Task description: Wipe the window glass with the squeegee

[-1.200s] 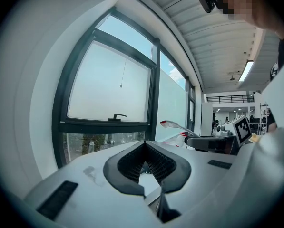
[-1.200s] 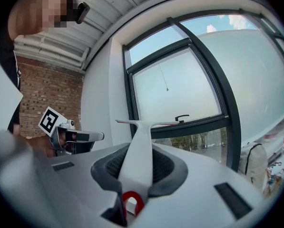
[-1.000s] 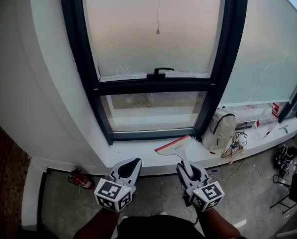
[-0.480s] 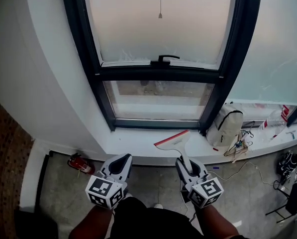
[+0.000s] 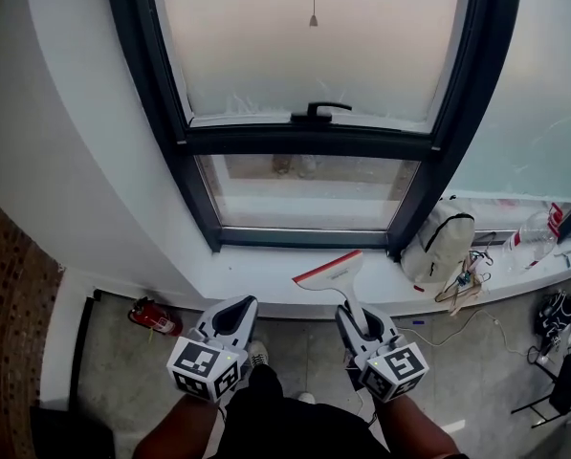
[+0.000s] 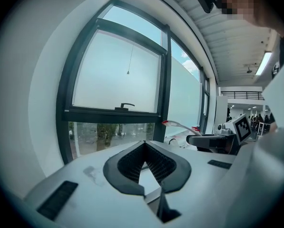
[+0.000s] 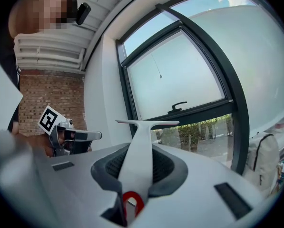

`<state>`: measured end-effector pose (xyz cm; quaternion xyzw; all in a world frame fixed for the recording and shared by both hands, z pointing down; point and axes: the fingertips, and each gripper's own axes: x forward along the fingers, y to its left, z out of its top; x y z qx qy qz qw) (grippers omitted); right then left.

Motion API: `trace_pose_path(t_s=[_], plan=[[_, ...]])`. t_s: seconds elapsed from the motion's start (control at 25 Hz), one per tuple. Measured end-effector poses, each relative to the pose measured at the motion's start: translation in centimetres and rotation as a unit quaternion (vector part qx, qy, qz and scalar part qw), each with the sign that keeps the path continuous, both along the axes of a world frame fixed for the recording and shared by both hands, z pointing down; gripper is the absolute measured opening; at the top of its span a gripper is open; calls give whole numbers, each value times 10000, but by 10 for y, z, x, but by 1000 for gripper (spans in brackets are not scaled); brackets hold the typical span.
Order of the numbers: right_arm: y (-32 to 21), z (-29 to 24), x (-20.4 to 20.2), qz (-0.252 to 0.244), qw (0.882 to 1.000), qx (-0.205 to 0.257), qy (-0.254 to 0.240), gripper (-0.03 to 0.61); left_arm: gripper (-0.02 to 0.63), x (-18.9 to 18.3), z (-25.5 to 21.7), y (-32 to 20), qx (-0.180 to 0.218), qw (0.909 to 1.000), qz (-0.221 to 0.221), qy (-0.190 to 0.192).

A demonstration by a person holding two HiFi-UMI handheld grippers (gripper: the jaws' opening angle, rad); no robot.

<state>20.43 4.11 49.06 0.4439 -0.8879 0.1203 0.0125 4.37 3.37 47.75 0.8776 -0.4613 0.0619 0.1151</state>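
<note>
White plastic squeegee (image 5: pixel 339 283): its handle is clamped in the right gripper (image 5: pixel 362 325), and the right gripper view shows the jaws pressed on the shaft with the red end loop nearest the camera. The red-edged blade points forward, on the room side of the sill (image 5: pixel 256 283), and is not touching any glass. The left gripper (image 5: pixel 235 316) hangs level with it, also short of the sill, with its jaws drawn together on nothing.

Above the sill: the clear lower pane (image 5: pixel 309 194), then the window handle (image 5: pixel 318 113), then the frosted upper pane (image 5: pixel 304 46). A backpack (image 5: pixel 440 247) and a bottle (image 5: pixel 534 232) sit at the sill's right end.

Risks (judgement):
- The grip sits low on the shaft, so pressing on the glass may twist the blade in the jaws and leave streaks.
- The window handle stands proud above the sill, and a downward stroke could snag on it.
- A wide stroke towards the sill's right end may knock the bottle or the backpack.

Versus 1.0 s ago:
- The head view has shifted, so the sill and frame sit slightly higher and further right in the picture.
- The grip on the squeegee and the shut, empty left jaws are unchanged.
- A shoe now shows between the grippers.
- The blade is no closer to the glass.
</note>
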Motion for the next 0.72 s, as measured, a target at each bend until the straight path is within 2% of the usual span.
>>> trace_pose_path(t_s=[0.16, 0.32, 0.48, 0.72], plan=[[-27, 6, 5, 160, 9997, -85, 152, 57, 0, -4, -5, -35, 65, 9999, 75, -81], [-62, 8, -9, 168, 9994, -144, 264, 57, 0, -18, -2, -71, 78, 9999, 70, -64], [-99, 9, -40, -49, 9990, -126, 431, 57, 0, -39, 8, -107, -34, 10000, 63, -9], [-164, -4, -95, -289, 9965, 108, 783, 57, 0, -83, 3, -166, 121, 9999, -27, 50]])
